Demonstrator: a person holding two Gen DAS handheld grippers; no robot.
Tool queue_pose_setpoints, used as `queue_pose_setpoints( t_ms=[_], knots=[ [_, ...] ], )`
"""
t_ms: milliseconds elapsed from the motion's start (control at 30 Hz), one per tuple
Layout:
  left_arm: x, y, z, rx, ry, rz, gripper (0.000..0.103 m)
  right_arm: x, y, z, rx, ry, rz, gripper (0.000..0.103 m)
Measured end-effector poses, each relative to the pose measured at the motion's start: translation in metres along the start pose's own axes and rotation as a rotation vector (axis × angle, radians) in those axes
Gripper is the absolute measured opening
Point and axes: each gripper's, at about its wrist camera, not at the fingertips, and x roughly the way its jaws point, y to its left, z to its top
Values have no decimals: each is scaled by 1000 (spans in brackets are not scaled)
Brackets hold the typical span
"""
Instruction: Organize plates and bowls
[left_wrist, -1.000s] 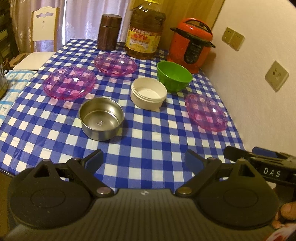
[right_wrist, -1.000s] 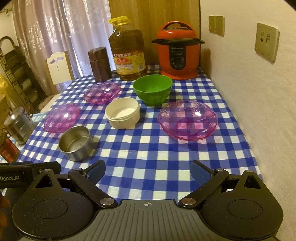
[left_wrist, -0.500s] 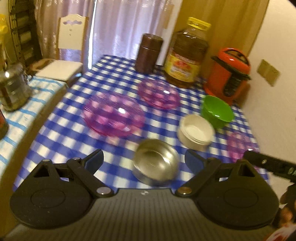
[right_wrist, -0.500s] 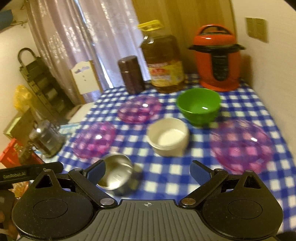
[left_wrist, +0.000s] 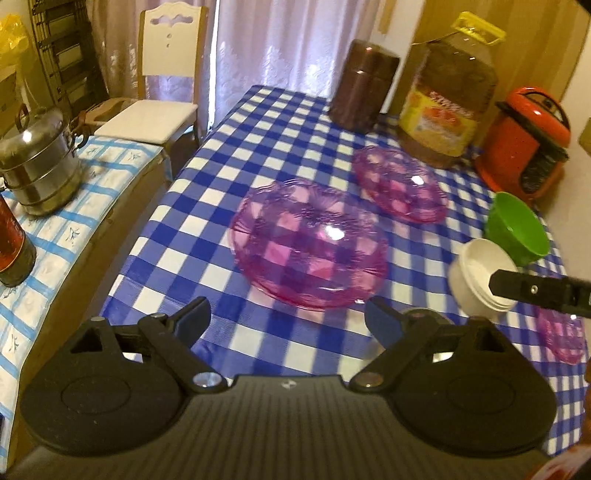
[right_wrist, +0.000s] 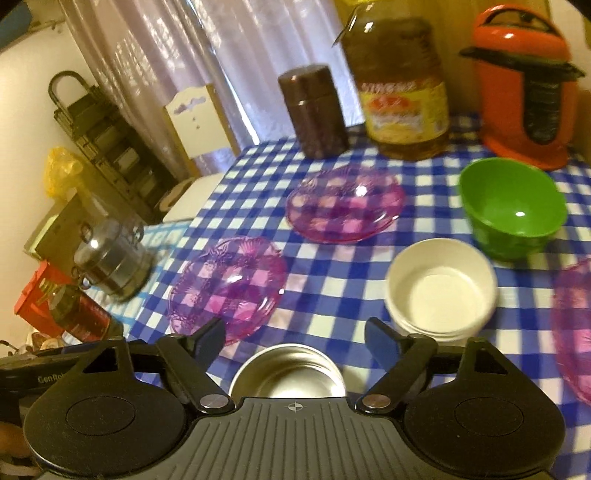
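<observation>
The checked worktop carries everything. Straight ahead of the empty, wide-open left tongs lies a pink plate, the nearer hand for it. A steel bowl sits just below the right tongs, whose jaws are closing with nothing pressed between them yet.

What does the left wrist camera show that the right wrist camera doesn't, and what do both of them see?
Only the left wrist view shows the right gripper's finger reaching in over the white bowl. Only the right wrist view shows the steel bowl clearly, sitting between the right gripper, whose jaws are closing without touching it. Both share the green bowl, the pink plates, the oil bottle, the brown canister and the red cooker.
</observation>
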Motion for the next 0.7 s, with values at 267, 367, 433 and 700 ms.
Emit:
queue_pose_setpoints(
  t_ms=[267,367,433,700],
  knots=[
    [34,28,8,-55,18,14,84,65,5,15,21,82,26,66],
    [44,37,12,-79,14,14,80,86,4,21,27,110,24,62],
    [51,40,14,-87,9,8,79,98,2,23,31,126,25,60],
    [85,47,22,-112,13,18,56,134,-5,33,62,178,40,50]
  ],
)
